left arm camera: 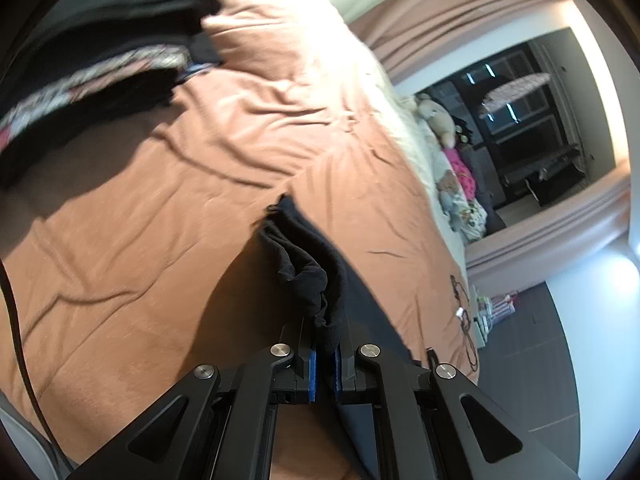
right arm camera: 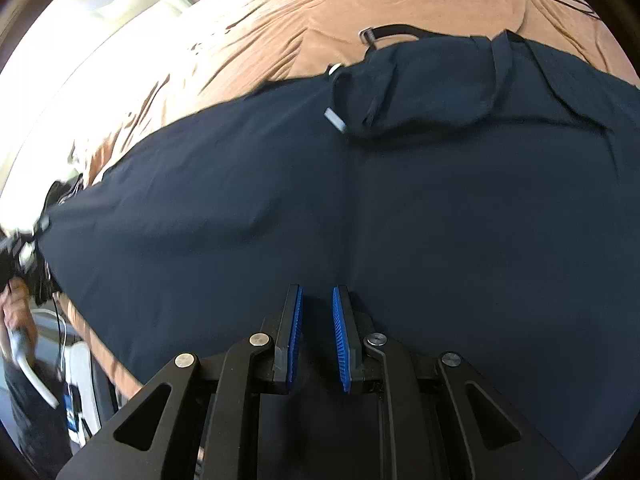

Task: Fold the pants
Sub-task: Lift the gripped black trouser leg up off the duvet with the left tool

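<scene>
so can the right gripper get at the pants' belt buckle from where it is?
Probably yes: right gripper is open over the pants, and the buckle lies exposed ahead, nothing between.

The pants (right arm camera: 360,208) lie spread on the bedspread (right arm camera: 280,28), one end between the left gripper's (left arm camera: 325,354) fingers.

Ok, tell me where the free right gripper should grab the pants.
Probably the waistband edge of the pants, near the belt loop: it ends the spread cloth opposite the left gripper. Bring the right gripper in from above, fingers open.
</scene>
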